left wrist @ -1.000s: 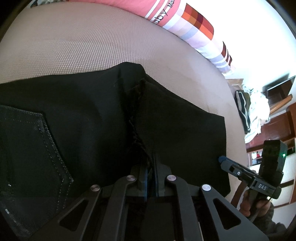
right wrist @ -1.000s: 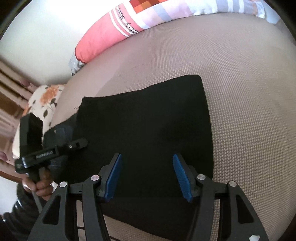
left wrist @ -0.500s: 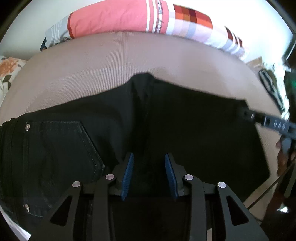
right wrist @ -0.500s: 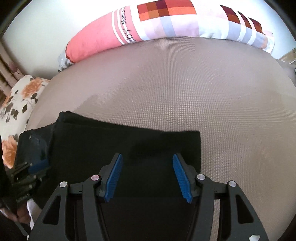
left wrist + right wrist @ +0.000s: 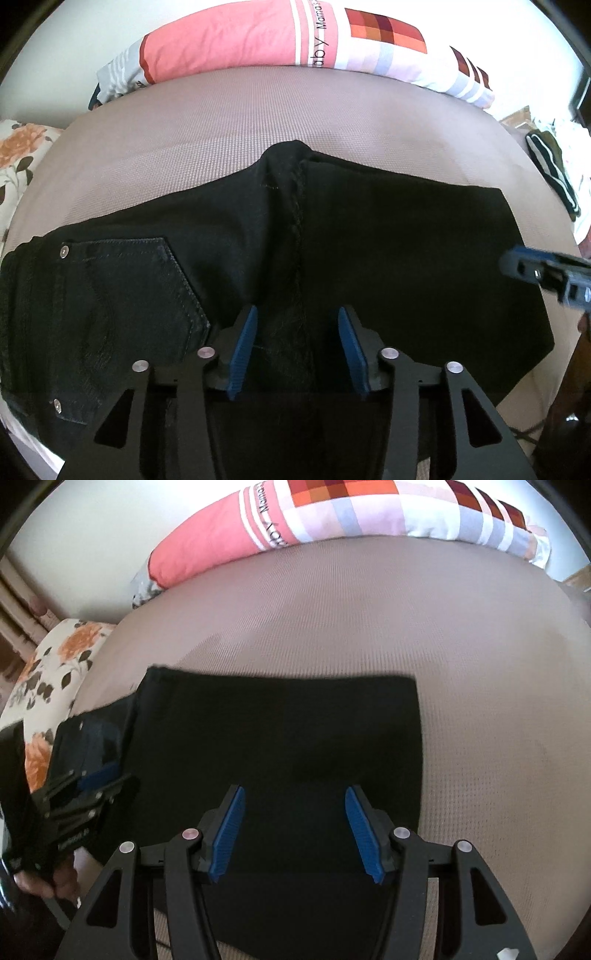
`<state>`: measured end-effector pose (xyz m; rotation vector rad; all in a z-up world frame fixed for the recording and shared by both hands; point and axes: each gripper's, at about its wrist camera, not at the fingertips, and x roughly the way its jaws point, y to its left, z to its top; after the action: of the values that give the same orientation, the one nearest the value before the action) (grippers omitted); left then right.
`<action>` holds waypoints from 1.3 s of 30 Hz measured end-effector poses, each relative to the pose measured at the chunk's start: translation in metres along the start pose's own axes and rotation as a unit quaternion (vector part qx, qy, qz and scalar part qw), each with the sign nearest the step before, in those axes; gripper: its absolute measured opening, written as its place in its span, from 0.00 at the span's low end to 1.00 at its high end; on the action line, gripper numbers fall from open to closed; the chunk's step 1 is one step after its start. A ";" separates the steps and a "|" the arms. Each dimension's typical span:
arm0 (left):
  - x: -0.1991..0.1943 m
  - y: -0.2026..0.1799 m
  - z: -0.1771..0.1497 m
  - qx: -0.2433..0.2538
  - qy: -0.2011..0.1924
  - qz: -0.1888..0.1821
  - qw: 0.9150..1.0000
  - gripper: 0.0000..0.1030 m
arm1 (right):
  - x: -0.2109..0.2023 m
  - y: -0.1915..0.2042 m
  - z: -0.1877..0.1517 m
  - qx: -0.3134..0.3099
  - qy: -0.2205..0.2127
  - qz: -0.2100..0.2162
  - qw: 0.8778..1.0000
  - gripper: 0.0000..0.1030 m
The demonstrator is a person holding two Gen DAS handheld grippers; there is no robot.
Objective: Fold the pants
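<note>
1. opening over the black cloth, the left gripper [image 5: 298, 350] has its blue pads [image 5: 242, 354] apart and pressing on nothing, with only the centre seam [image 5: 297, 236] of the pants [image 5: 388, 251] showing beneath the gap.
2. the right gripper [image 5: 293, 834] stands spread, its pads clear of the fabric under them.
3. the pants lie flat on the tan mattress [image 5: 221, 122], back pocket [image 5: 125, 295] on the left in the left wrist view, folded part on the right.
4. a hand [image 5: 48, 882] grips the left tool's handle.
5. a long pink and checked pillow [image 5: 236, 40] lies along the far edge; a floral pillow [image 5: 55, 672] sits beyond the pants' left end.
</note>
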<state>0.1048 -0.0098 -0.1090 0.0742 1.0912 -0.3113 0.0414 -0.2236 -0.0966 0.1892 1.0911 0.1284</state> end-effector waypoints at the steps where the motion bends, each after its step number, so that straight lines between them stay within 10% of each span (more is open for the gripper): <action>1: -0.001 0.000 -0.001 0.003 0.002 0.002 1.000 0.48 | -0.001 0.002 -0.004 -0.003 0.004 0.002 1.000 0.52; 21: -0.069 0.056 -0.006 -0.029 -0.027 0.063 0.997 0.55 | 0.019 0.095 -0.035 -0.083 0.075 0.083 0.990 0.54; 30: -0.102 0.159 -0.001 -0.104 -0.041 0.084 0.990 0.59 | 0.032 0.125 -0.030 -0.101 0.092 0.103 0.985 0.54; 39: -0.082 0.270 -0.024 -0.185 0.013 0.014 0.983 0.59 | 0.042 0.137 -0.015 -0.078 0.104 0.132 0.983 0.56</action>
<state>0.1266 0.2698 -0.0731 -0.2378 1.1578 -0.0793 0.0458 -0.0797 -0.1105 0.1815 1.2539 0.4793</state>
